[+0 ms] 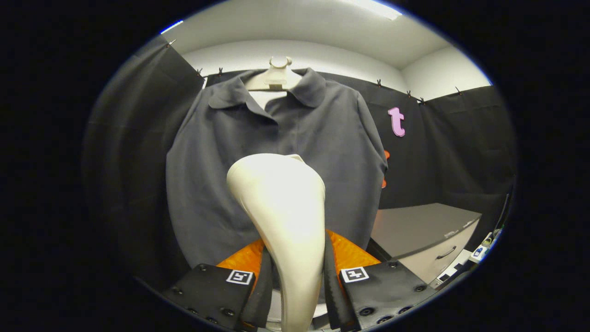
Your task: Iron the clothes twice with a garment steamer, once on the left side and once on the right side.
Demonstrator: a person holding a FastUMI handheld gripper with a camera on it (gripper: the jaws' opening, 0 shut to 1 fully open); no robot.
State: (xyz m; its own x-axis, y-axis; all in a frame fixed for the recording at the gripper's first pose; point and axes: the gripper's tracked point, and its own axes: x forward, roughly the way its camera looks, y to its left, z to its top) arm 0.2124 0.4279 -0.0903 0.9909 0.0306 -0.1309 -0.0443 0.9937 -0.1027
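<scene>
One garment hangs here, a dark grey collared shirt (pixel 276 161), and everything else is best placed against it. To the left of the shirt there is only the booth's black cloth wall (pixel 133 161), pinned up by small clips. The shirt itself is spread flat across a pale hanger (pixel 278 76) whose top shows in the open collar; hung this way, its front panels face the tool squarely, which suits passes down each side.

In front of the shirt's lower middle stands the garment steamer (pixel 281 216), a cream body with its wide head up and its narrowing handle running down between the fingers. The gripper (pixel 295 286) is clamped on that handle, one finger pressing each side, so the head stays aimed at the fabric. The head appears close to the cloth, but whether it touches cannot be told. It sits about on the shirt's centre line, so neither side looks favoured at present.

To the right of the shirt, lower down, a grey cabinet (pixel 428 235) with a drawer handle stands against the wall.
</scene>
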